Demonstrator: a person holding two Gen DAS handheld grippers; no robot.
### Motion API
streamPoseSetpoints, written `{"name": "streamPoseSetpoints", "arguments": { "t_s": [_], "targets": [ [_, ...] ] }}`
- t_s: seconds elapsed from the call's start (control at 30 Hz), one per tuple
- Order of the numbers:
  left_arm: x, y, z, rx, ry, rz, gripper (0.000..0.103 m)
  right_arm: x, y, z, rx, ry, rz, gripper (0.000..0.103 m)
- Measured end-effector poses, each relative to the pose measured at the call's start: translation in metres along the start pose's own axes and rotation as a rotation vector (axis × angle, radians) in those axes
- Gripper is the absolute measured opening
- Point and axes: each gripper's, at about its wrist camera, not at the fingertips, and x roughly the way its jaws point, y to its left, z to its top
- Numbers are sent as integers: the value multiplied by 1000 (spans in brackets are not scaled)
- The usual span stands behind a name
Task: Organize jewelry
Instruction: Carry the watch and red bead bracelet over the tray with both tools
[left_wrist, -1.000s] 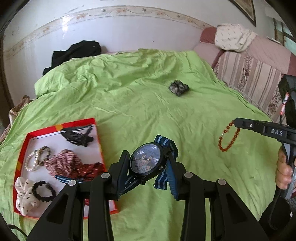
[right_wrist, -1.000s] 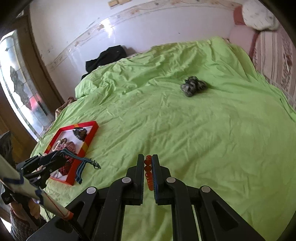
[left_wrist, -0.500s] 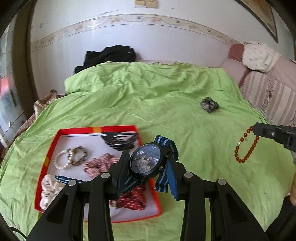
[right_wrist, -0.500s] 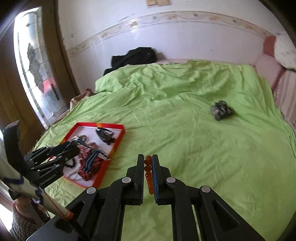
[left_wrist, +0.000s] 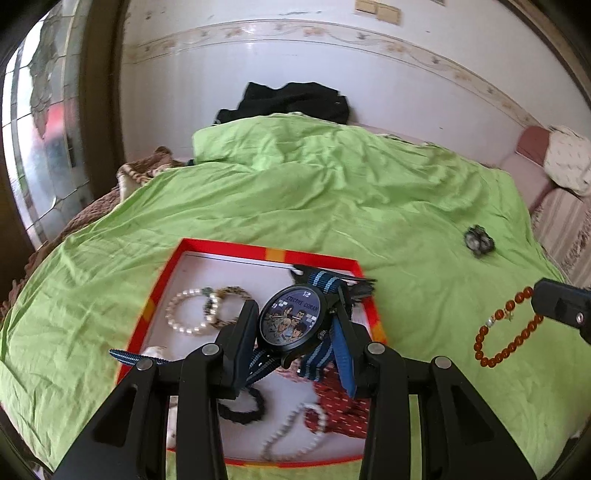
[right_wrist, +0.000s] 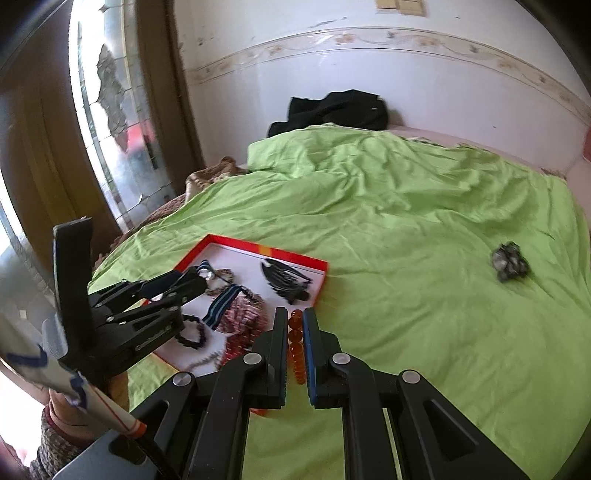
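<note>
A: Above the red tray on the green bed, what do the left tongs hold?

B: They are clamped on a watch, one finger against each side of its round dark case. The dial faces the camera and shows cartoon figures; the blue striped strap hangs loose on both sides.

A: And the right tongs?

B: Nearly closed, pinching a bracelet of orange-red beads. From the left wrist it shows as a loop hanging off the tongs' tip over the sheet, just right of the tray.

A: What lies in the tray?

B: A pearl bracelet touching a darker beaded one, a black hair tie, a red patterned scrunchie, a string of pale beads, and a black comb-like clip near the far corner.

A: Anything else on the bed?

B: A small dark grey piece lies well apart, out on the sheet to the right.
</note>
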Motion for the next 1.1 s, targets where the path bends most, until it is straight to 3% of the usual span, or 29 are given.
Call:
{"name": "streamPoseSetpoints", "arguments": {
  "t_s": [0.53,1.1],
  "targets": [
    [24,38,14,-53,-1,43,37,38,41,22,-75,41,30,9],
    [63,76,32,-112,38,19,37,62,56,31,-102,67,81,9]
  ]
}}
